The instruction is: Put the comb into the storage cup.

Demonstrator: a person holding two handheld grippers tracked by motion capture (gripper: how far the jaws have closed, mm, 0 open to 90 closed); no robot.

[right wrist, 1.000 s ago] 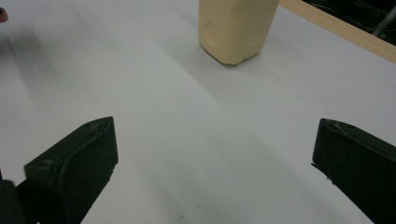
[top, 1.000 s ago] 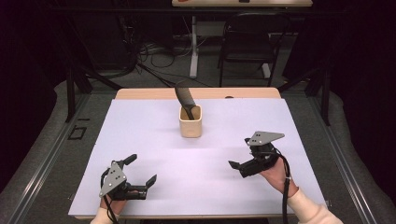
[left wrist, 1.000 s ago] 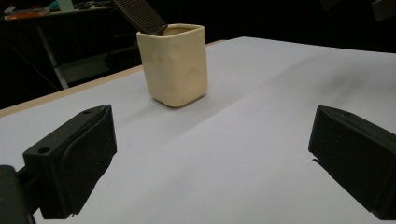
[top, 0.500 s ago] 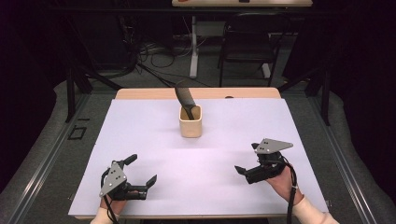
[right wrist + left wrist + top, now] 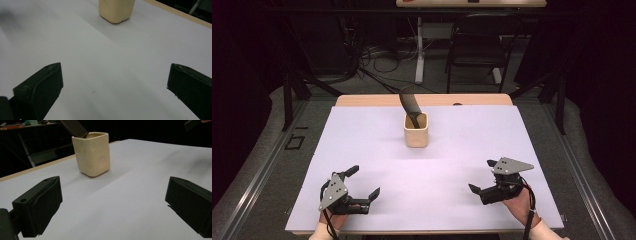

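Observation:
A cream square cup [image 5: 416,130] stands upright on the white table [image 5: 362,135], a little behind its middle. A black ridged utensil [image 5: 409,103] leans out of the cup toward the back left. The cup [image 5: 92,153] with the utensil [image 5: 74,128] also shows ahead of my left gripper. My left gripper [image 5: 363,183] rests open near the front left edge, nothing between its jaws. My right gripper [image 5: 481,176] sits open near the front right, jaws wide and empty. Ahead of its jaws I see the lower part of the cup [image 5: 116,10].
A wooden strip [image 5: 372,100] borders the table's far edge. Beyond it stand a black chair [image 5: 476,52], a white table leg [image 5: 419,50] and loose cables on the floor. Dark frame bars [image 5: 292,95] flank the table at both sides.
My right gripper has moved toward the front edge of the table and lowered, still open. The left gripper, cup and utensil have stayed put.

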